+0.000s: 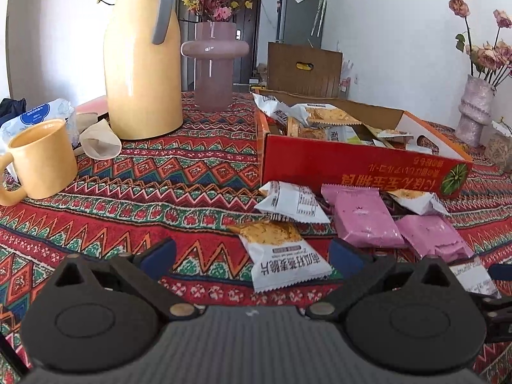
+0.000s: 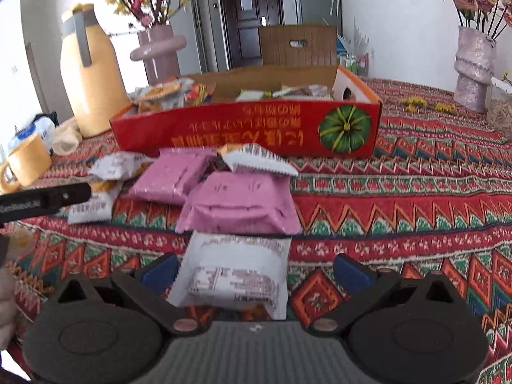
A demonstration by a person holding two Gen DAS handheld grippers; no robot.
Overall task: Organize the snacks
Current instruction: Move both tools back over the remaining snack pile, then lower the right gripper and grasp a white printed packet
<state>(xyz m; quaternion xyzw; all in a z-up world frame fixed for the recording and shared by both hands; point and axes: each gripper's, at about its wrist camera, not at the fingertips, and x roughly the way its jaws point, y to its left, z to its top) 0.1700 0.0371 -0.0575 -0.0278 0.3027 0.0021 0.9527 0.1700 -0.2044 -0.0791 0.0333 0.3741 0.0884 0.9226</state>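
A red cardboard box (image 1: 361,168) (image 2: 224,131) holds several snack packets. In front of it on the patterned cloth lie loose packets: white ones (image 1: 284,256) (image 1: 292,203) and pink ones (image 1: 363,216) (image 2: 240,206) (image 2: 174,176). My left gripper (image 1: 252,256) is open, with the near white packet lying between its fingers. My right gripper (image 2: 254,270) is open around another white packet (image 2: 233,275), just in front of the near pink packet. Part of the left gripper (image 2: 44,200) shows at the left of the right wrist view.
A yellow thermos jug (image 1: 144,64) (image 2: 91,76), a yellow mug (image 1: 41,160) (image 2: 27,161), a pink vase with flowers (image 1: 212,64), a tissue pack (image 1: 35,115) and a crumpled wrapper (image 1: 100,144) stand left. A grey vase (image 1: 473,112) (image 2: 472,67) and a jar (image 2: 500,112) stand right.
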